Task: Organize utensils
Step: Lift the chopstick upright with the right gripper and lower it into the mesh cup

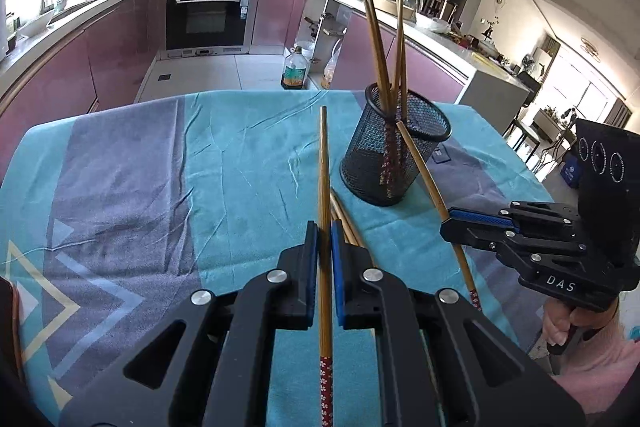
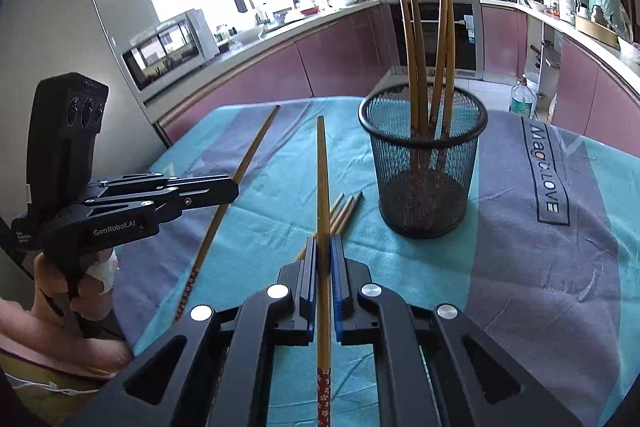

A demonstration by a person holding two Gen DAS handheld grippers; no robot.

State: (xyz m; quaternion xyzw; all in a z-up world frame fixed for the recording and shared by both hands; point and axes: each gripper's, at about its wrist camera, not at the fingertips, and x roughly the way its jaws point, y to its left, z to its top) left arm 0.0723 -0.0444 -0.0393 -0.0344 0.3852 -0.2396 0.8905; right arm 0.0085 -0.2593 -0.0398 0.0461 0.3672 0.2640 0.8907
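My left gripper (image 1: 324, 229) is shut on a bamboo chopstick (image 1: 323, 167) with a red flowered handle, held above the cloth and pointing away from me. The right wrist view shows this gripper (image 2: 235, 191) at the left with its chopstick (image 2: 252, 151) slanting. My right gripper (image 2: 324, 245) is shut on a second chopstick (image 2: 322, 167); in the left wrist view it (image 1: 443, 225) is on the right, its chopstick (image 1: 420, 163) leaning past the cup. A black mesh cup (image 2: 424, 163) (image 1: 394, 155) stands ahead with several chopsticks upright in it. A few loose chopsticks (image 2: 345, 211) (image 1: 345, 221) lie on the cloth below the grippers.
A blue and grey tablecloth (image 1: 240, 155) covers the table, whose far edge lies just behind the cup. A person's hands (image 2: 92, 279) hold both gripper handles. On the kitchen floor beyond stands an oil bottle (image 1: 295, 69). Purple cabinets and an oven line the walls.
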